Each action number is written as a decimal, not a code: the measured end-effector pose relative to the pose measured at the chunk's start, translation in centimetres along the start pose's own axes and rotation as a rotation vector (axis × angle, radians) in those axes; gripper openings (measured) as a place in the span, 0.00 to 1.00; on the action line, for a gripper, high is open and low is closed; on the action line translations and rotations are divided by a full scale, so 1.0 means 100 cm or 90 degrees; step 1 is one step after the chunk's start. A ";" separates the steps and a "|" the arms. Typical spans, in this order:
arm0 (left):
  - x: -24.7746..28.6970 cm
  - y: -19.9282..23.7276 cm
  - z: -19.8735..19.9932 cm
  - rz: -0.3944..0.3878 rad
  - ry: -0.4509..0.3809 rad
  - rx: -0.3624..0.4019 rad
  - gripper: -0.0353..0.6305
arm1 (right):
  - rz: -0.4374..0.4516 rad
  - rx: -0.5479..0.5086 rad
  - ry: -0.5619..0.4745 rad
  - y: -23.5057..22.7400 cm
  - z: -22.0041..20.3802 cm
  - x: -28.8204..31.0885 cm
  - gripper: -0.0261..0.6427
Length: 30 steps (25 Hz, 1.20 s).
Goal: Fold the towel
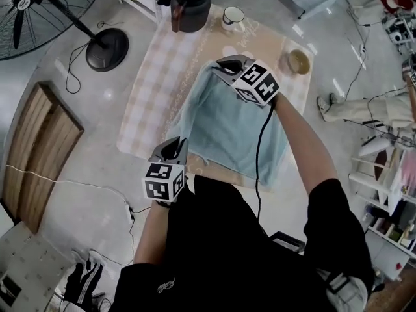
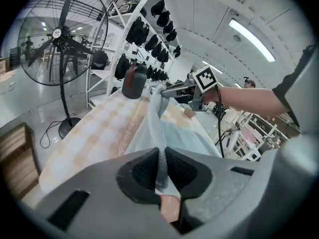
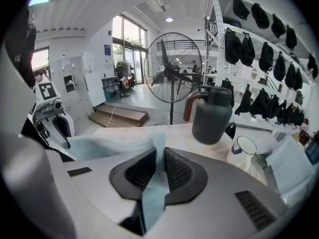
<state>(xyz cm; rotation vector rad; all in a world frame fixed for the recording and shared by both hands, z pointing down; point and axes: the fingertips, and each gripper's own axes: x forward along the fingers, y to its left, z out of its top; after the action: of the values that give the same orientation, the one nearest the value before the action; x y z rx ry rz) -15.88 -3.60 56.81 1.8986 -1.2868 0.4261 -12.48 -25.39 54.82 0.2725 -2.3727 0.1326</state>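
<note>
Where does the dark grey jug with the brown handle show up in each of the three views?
Head view: the dark grey jug with a brown handle stands top centre.
Left gripper view: jug left of centre, beyond the lifted light blue towel.
Right gripper view: jug right of centre.
Shared landmark: the black pedestal fan, seen in all three views.

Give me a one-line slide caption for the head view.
The left gripper and right gripper each pinch one edge of the light blue towel over the checked tablecloth.
</note>
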 end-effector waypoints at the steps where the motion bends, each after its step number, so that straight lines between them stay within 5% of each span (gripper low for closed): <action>1: 0.003 -0.009 -0.004 0.009 -0.005 -0.008 0.11 | 0.010 -0.008 -0.003 0.000 -0.004 -0.003 0.11; 10: 0.026 -0.068 -0.033 0.076 -0.028 -0.037 0.11 | 0.031 -0.030 -0.021 0.012 -0.049 -0.043 0.11; 22: 0.028 -0.105 -0.041 0.032 -0.023 -0.012 0.11 | -0.031 0.011 -0.026 0.018 -0.083 -0.091 0.11; 30: 0.037 -0.140 -0.056 0.077 -0.061 -0.055 0.11 | 0.013 -0.009 -0.043 0.016 -0.110 -0.113 0.11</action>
<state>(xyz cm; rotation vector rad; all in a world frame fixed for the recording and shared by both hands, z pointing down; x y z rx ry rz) -0.99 0.76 56.92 1.7936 -1.4654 0.3376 2.46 -20.19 55.00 0.2491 -2.4437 0.1180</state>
